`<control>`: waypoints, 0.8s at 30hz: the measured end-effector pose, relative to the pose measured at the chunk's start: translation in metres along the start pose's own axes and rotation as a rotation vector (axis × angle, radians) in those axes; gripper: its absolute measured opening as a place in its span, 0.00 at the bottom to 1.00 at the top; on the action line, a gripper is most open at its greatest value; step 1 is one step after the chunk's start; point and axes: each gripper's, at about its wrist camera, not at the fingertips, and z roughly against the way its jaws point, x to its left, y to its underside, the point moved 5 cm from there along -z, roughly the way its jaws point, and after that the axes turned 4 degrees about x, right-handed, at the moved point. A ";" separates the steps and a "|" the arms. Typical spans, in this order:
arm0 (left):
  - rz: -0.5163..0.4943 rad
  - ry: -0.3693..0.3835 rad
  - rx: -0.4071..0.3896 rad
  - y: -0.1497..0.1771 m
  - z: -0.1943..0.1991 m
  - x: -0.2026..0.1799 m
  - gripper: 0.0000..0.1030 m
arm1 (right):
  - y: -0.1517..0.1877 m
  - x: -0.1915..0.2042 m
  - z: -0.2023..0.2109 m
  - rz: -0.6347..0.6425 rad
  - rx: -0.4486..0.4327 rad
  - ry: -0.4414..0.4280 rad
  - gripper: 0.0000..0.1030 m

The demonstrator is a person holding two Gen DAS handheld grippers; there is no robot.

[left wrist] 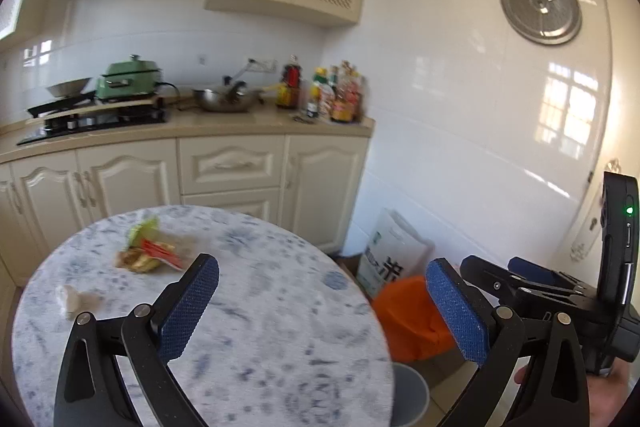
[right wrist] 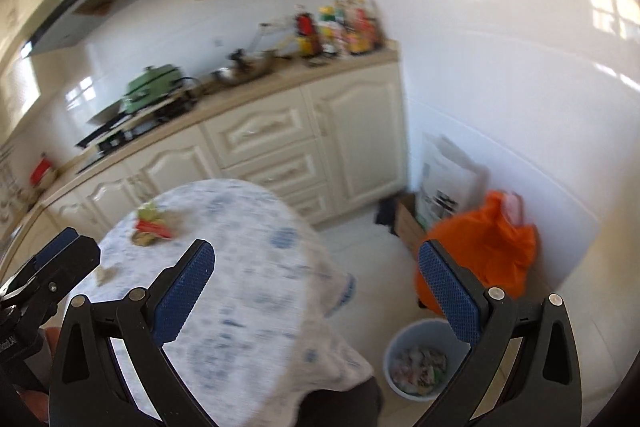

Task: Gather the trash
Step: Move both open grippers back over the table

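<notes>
A heap of wrappers, green, red and yellow (left wrist: pixel 150 251), lies on the far left part of the round marbled table (left wrist: pixel 248 307); it also shows in the right wrist view (right wrist: pixel 152 225). A small crumpled brownish scrap (left wrist: pixel 76 301) lies nearer the left edge. A pale blue bin (right wrist: pixel 418 363) holding trash stands on the floor right of the table. My left gripper (left wrist: pixel 322 305) is open and empty above the table. My right gripper (right wrist: pixel 316 293) is open and empty over the table's right edge; it shows at the right of the left wrist view (left wrist: pixel 532 279).
An orange bag (right wrist: pixel 492 251) and a white printed bag (right wrist: pixel 444 175) stand by the wall beside a cardboard box (right wrist: pixel 408 223). Cream cabinets (left wrist: pixel 232 167) with a cluttered counter, stove (left wrist: pixel 96 119) and bottles (left wrist: pixel 336 95) run behind the table.
</notes>
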 end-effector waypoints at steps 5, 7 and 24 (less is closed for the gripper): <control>0.051 -0.095 -0.062 0.007 0.040 0.042 0.99 | -0.009 0.060 0.001 0.062 -0.039 -0.059 1.00; 0.070 -0.135 -0.080 0.010 0.056 0.061 0.99 | -0.009 0.081 -0.001 0.093 -0.045 -0.083 1.00; 0.162 -0.365 -0.038 0.042 0.081 0.147 0.99 | 0.019 0.220 -0.058 0.325 0.040 -0.189 1.00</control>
